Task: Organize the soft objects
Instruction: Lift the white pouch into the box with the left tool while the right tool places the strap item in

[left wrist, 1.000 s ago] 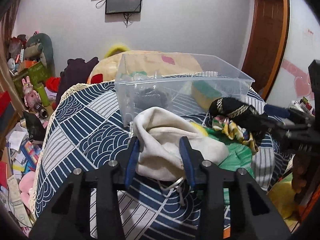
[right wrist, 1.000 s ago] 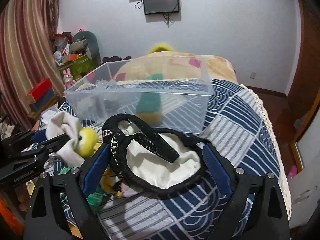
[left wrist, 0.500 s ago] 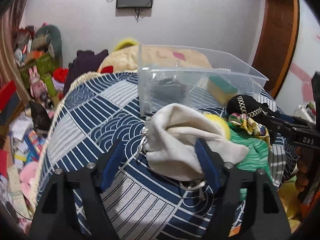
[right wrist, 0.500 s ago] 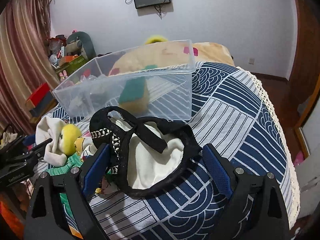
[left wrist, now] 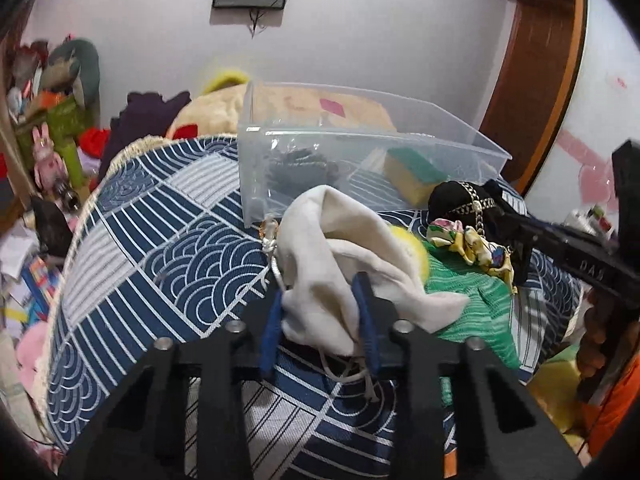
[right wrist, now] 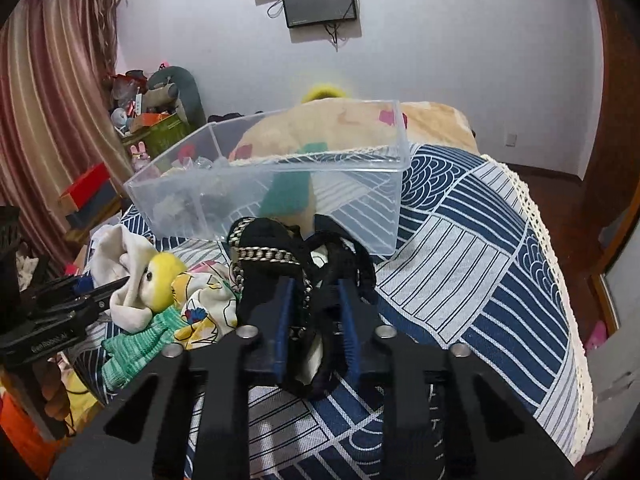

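Note:
My left gripper [left wrist: 320, 292] is shut on a cream cloth pouch [left wrist: 332, 256] with a drawstring, lying on the blue patterned bedspread [left wrist: 160, 248]. My right gripper [right wrist: 314, 300] is shut on a black lace garment with a chain trim [right wrist: 280, 256]; that garment also shows in the left wrist view [left wrist: 460, 204]. A clear plastic bin [right wrist: 280, 188] stands just beyond both, holding a yellow-green sponge [left wrist: 412, 172] and a dark item [left wrist: 300, 164]. A yellow plush [right wrist: 160, 280], a floral scarf [right wrist: 204, 304] and a green knit [right wrist: 136, 344] lie between the grippers.
The bed's lace edge [right wrist: 560, 272] drops off at the right. Toys and boxes [right wrist: 152, 120] pile by the curtain at the left. A large tan plush [right wrist: 328, 128] lies behind the bin. A wooden door [left wrist: 532, 80] stands far right.
Both grippers have closed: the left onto the cream pouch, the right onto the black garment, which is now bunched between the pads. The left had opened half a second ago.

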`<state>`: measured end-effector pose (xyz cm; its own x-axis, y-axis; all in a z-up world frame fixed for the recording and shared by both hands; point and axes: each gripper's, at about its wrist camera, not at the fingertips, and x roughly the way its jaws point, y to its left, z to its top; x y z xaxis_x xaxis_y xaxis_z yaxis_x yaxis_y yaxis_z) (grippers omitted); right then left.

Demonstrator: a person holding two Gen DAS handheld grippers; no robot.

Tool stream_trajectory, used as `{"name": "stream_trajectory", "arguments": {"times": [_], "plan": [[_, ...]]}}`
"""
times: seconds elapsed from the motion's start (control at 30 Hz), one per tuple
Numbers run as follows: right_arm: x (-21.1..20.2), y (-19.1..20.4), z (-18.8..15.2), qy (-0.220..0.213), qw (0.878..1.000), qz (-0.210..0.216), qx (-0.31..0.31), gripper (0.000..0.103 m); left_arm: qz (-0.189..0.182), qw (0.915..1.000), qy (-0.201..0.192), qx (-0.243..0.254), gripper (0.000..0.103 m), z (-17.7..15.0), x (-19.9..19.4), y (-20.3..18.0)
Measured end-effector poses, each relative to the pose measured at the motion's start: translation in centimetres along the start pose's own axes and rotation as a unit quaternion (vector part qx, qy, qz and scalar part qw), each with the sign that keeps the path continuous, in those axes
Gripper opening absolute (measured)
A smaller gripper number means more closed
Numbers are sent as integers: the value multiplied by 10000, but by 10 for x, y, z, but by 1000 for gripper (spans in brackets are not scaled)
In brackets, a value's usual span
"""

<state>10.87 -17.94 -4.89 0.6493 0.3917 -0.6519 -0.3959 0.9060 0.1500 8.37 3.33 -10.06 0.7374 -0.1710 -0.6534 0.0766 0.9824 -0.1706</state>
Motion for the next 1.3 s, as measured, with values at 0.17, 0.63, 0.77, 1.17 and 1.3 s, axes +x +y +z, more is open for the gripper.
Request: {"name": "stream_trajectory", "arguments": {"times": [0.17, 0.63, 0.77, 1.17, 1.3], "plan": [[-8, 0, 3, -128, 9999, 3, 3, 12, 319, 9990, -149, 289, 15, 3, -11, -12], [-31, 0, 12, -568, 9980, -238, -131, 10, 421, 9959, -790, 111, 13, 25, -60, -2], [-41, -1, 18, -774, 9967, -246, -94, 10, 472, 9944, -932, 178, 13, 33, -67, -2], [-67, 12, 54, -1407, 9887, -299, -414, 9, 525, 9912, -1170, 334, 13, 54, -73, -11], [-73, 15, 71, -1644, 9850, -298, -430, 9, 517, 9903, -1248, 318, 13, 65, -72, -11]]}}
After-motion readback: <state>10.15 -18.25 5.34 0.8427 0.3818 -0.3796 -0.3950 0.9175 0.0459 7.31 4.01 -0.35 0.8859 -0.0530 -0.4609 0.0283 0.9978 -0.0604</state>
